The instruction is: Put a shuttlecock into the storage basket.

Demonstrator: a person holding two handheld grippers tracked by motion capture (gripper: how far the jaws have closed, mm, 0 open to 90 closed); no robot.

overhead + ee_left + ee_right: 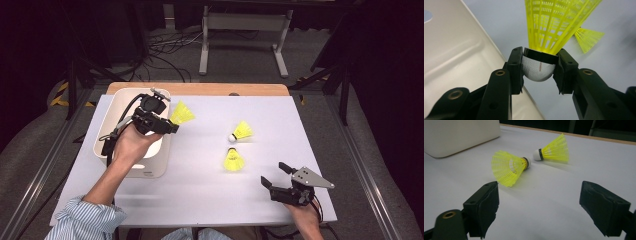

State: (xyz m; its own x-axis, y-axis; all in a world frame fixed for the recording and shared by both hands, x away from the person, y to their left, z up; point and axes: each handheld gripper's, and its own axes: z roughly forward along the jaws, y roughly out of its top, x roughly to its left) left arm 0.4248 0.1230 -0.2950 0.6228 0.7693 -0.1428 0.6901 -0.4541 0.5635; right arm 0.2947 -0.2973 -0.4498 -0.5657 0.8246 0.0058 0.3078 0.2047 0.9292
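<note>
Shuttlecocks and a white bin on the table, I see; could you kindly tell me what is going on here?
A person works with tongs in each hand. The left tongs are shut on the white cork of a yellow shuttlecock, held at the rim of the white bin. Two more shuttlecocks lie on the table. The right tongs are open, near the table's front edge, facing those two.

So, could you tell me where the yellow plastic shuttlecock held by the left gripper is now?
In the high view, the held yellow plastic shuttlecock sits left of centre in the left gripper, beside the white plastic bin's right rim.
</note>
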